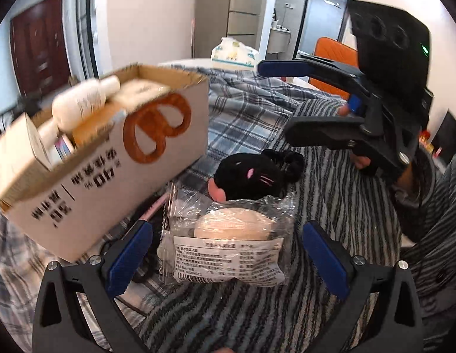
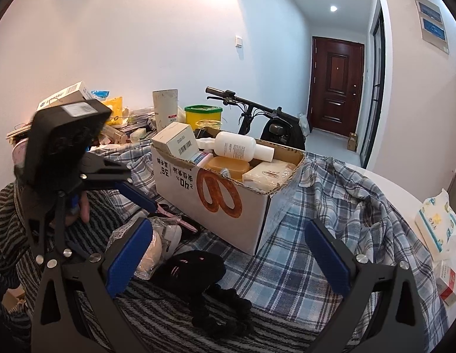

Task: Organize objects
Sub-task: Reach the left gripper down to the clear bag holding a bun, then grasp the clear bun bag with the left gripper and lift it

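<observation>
A cardboard box with a pretzel print holds a white bottle, small boxes and packets; it also shows in the right wrist view. A clear bag with a beige item lies on the striped blanket, between the jaws of my open left gripper. A black plush cat lies just beyond the bag and shows in the right wrist view. My right gripper is open and empty above the plaid cloth. In the left view it hovers above the plush.
A tissue pack lies on the white table beyond the cloth; it shows too at right by a red-white box. Pink scissors lie by the box. Clutter and a bike stand behind.
</observation>
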